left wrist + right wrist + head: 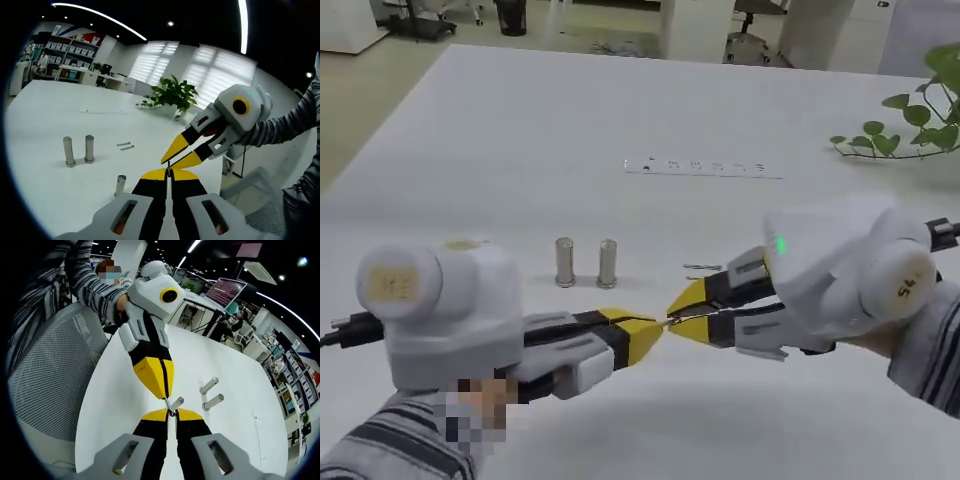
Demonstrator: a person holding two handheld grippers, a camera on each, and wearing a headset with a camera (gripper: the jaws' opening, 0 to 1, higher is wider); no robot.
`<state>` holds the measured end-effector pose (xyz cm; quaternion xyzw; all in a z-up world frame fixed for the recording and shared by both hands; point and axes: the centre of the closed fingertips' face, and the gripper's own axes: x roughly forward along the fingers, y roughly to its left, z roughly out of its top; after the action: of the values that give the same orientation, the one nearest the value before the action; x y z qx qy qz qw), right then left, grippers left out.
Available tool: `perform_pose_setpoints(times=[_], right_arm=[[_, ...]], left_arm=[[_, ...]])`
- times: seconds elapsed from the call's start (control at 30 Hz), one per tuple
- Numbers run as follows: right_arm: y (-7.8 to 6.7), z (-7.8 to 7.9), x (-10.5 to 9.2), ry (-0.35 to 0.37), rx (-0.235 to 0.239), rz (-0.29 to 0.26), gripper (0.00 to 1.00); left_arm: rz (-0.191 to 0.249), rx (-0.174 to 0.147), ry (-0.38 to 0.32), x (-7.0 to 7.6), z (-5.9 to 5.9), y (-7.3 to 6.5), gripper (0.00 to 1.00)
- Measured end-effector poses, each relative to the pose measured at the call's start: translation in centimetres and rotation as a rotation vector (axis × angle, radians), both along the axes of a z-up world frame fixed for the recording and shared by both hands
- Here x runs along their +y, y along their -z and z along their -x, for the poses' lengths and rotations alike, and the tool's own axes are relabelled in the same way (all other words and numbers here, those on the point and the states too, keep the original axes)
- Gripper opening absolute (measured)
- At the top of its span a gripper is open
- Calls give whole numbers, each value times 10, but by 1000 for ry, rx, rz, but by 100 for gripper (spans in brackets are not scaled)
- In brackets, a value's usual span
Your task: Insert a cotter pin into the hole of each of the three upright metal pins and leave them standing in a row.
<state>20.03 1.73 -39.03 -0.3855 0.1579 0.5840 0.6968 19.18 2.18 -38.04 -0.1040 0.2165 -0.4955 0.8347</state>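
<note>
Risk sits at the claw tips. Left claw [169, 173] and right claw [173, 414] meet tip to tip above the near part of the white desk [620, 110]. Each is pinched almost shut on one thin silver wire cotter pin [688, 317]. Cannot tell which claw bears the load.

Short grey steel cylinder pin [120, 184] stands upright on the desk close by the tips, on the left side of the left claw in the left gripper view. Its cross-hole is too small to make out. Far-left steel pin [565, 262] and far-right steel pin [608, 263] stand side by side farther off. Whether either carries a cotter is too small to tell. Two spare cotter pins [702, 268] lie flat to their right.

Likely failures, as judged:
- One claw lets go before the other grips squarely, and the wire drops or swivels off-axis.
- A skewed wire would miss the hole and shove the near pin over, since nothing steadies it.
- A hard squeeze may bend the legs.
- A low sweep of either claw body could topple the near pin.
</note>
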Motion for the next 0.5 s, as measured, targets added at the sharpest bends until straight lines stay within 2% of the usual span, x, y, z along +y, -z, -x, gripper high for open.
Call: perform_pose_setpoints(times=[0.13,0.27,0.37,0.5], right_arm=[[2,3,1,-19,6,19,0],[4,6,1,-31,11,33,0],[6,8,1,-42,11,50,0],[7,8,1,-60,-17,75,0]], left_arm=[[-31,-28,34,1,1,1,0],[-58,-44,57,1,2,3,0],[-69,-45,62,2,3,4,0],[-83,-51,52,1,2,6,0]])
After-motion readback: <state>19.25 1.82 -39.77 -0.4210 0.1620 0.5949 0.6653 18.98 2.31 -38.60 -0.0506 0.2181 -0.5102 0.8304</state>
